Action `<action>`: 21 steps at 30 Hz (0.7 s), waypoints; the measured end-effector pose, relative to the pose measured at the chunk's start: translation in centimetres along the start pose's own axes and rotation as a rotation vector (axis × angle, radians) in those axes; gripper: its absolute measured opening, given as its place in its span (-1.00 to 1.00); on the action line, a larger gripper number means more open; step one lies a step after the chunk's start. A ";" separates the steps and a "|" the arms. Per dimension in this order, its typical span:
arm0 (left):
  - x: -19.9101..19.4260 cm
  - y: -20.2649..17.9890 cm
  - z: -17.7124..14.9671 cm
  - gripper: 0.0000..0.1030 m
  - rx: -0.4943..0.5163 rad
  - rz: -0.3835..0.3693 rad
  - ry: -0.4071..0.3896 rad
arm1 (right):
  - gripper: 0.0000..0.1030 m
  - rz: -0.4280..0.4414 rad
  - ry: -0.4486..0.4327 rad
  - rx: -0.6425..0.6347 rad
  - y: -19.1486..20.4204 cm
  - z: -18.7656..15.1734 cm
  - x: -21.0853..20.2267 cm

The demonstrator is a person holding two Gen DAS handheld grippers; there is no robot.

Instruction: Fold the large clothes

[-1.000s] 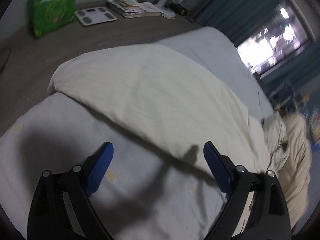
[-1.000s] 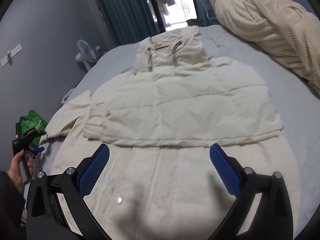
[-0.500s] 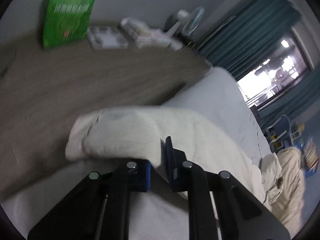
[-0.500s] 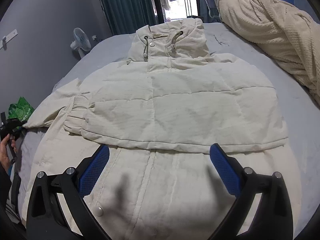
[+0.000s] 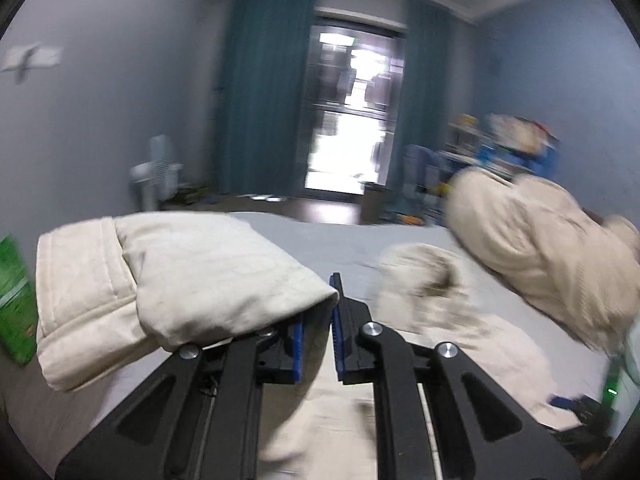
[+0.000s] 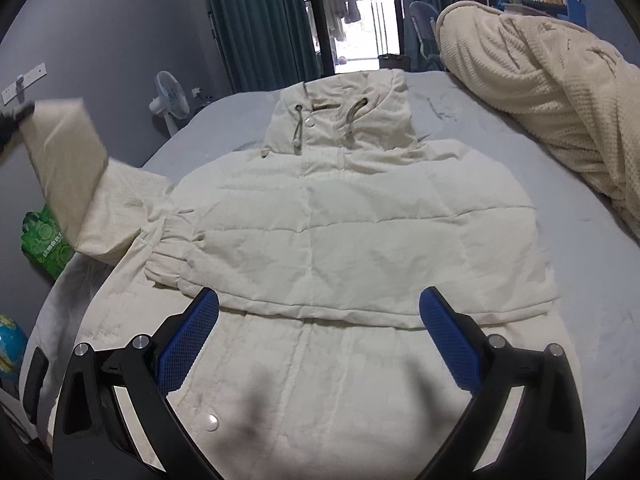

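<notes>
A cream padded jacket (image 6: pixel 352 232) lies flat on the grey bed (image 6: pixel 592 264), hood at the far end. My left gripper (image 5: pixel 318 320) is shut on the jacket's sleeve (image 5: pixel 192 276) and holds it up above the bed; the cuff hangs to the left. In the right wrist view the raised sleeve (image 6: pixel 68 160) stands at the left, with the left gripper at its tip. My right gripper (image 6: pixel 320 340) is open and empty, above the jacket's lower part near the hem.
A cream knitted blanket (image 6: pixel 540 92) is heaped on the bed's right side. A green bag (image 6: pixel 44 240) and a white fan (image 6: pixel 170 100) stand on the floor to the left. Teal curtains and a glass door (image 6: pixel 352 16) are at the far end.
My left gripper closed on the sleeve and lifted it off the bed, swinging toward the jacket body. The right gripper stayed open and moved slightly forward over the jacket.
</notes>
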State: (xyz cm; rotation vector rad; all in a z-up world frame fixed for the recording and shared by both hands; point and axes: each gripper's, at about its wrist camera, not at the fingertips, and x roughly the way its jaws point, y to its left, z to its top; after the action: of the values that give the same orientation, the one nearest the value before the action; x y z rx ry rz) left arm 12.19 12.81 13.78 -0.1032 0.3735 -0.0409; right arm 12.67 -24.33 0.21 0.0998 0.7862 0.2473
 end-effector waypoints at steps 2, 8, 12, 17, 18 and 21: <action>0.5 -4.8 -0.9 -0.82 0.058 -0.077 0.039 | 0.87 -0.009 -0.006 0.021 -0.9 0.2 -0.3; 4.1 -14.9 -7.6 -0.82 0.206 -0.219 0.220 | 0.87 -0.055 -0.007 0.093 -4.2 0.7 -0.8; 7.9 -15.7 -12.2 -0.48 0.159 -0.278 0.391 | 0.87 -0.064 -0.013 0.145 -6.2 0.9 -1.5; 6.3 -12.1 -16.0 0.51 -0.026 -0.237 0.450 | 0.87 -0.042 -0.025 0.167 -6.6 1.3 -2.1; 6.0 -11.7 -16.3 0.51 -0.026 -0.210 0.464 | 0.87 -0.031 -0.025 0.159 -6.1 1.3 -2.0; 3.6 -7.7 -16.9 0.54 0.010 -0.085 0.447 | 0.87 0.014 -0.031 0.098 -3.3 1.3 -1.5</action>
State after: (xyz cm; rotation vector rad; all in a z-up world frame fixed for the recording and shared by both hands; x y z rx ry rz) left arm 9.21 3.35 -2.31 -0.0994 0.8155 -0.1512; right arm 13.14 -27.95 1.57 0.2014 0.7665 0.2199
